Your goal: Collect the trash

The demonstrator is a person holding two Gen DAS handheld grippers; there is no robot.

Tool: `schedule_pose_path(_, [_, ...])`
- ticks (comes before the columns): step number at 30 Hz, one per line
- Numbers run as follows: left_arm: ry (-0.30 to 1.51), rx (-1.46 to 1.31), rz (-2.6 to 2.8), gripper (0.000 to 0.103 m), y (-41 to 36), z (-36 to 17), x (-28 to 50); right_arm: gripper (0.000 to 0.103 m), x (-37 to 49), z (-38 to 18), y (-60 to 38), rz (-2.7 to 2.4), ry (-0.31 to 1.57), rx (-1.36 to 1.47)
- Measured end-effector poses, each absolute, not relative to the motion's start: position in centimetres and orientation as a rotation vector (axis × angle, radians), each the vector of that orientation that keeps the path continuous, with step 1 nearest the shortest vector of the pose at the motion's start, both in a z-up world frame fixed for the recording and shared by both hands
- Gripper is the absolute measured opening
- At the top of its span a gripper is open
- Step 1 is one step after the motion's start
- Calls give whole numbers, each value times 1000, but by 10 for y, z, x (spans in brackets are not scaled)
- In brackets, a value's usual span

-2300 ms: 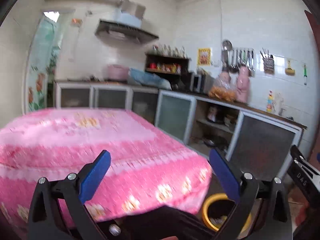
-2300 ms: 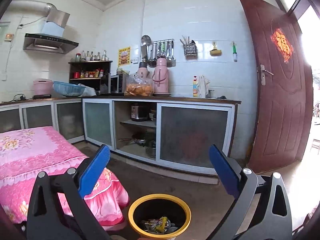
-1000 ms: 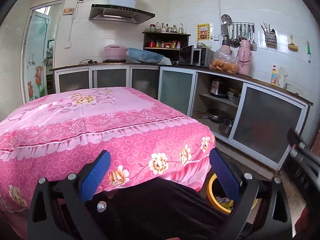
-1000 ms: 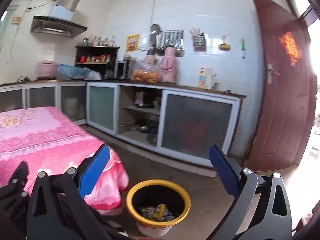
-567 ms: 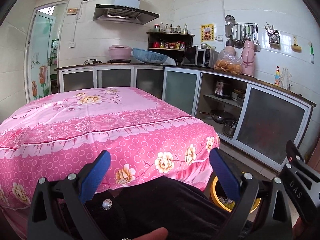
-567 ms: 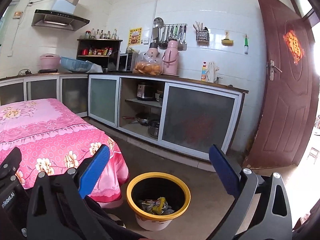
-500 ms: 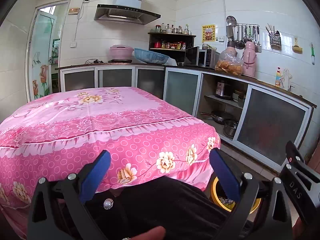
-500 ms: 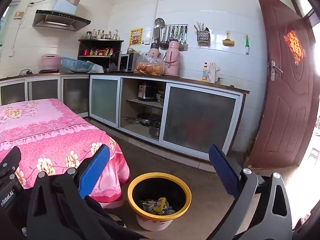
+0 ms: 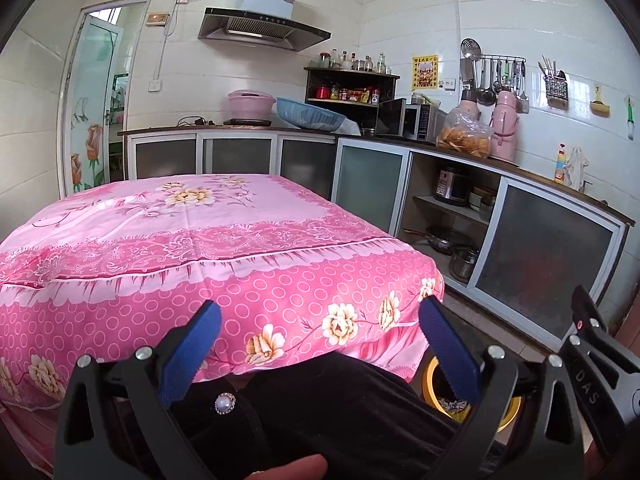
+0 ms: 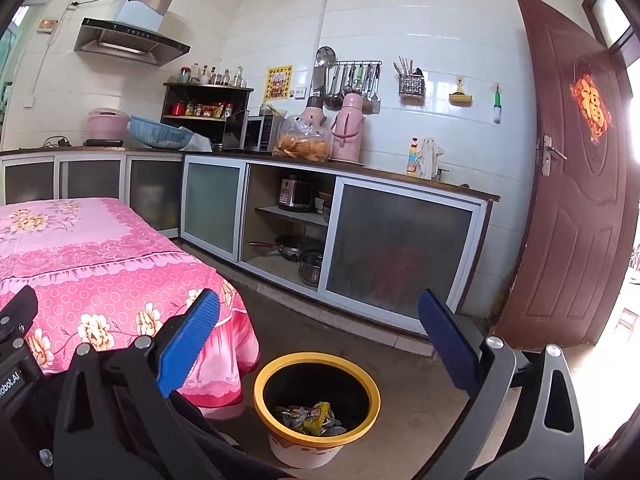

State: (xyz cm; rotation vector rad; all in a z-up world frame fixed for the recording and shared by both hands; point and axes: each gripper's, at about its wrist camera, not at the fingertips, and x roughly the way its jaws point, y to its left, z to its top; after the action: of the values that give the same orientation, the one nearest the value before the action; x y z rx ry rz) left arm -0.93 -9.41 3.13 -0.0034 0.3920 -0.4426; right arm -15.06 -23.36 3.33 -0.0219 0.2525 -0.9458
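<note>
A yellow-rimmed trash bin (image 10: 260,396) stands on the floor beside the table, with crumpled wrappers (image 10: 310,418) inside. It also shows partly in the left wrist view (image 9: 426,376), behind my finger. My left gripper (image 9: 318,344) is open and empty, held low in front of the pink floral tablecloth (image 9: 180,216); no trash shows on the cloth. My right gripper (image 10: 318,340) is open and empty, above and just short of the bin. The right gripper's body (image 9: 600,364) shows at the right edge of the left wrist view.
Kitchen cabinets (image 10: 400,256) with glass doors line the far walls; an open bay holds pots (image 10: 296,250). A brown door (image 10: 576,200) stands ajar at right. The person's dark clothing (image 9: 340,408) fills the bottom. Concrete floor (image 10: 312,320) lies between table and cabinets.
Both grippers have steadied and shifted only slightly over the last second; the views have sharpened. Both stay open and empty.
</note>
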Motion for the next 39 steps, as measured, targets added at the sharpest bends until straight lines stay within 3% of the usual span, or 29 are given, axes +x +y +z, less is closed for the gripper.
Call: schedule_pose_path(39, [448,12,-462,95,-102,25,2,95,-142,24,-247,-950,313,13])
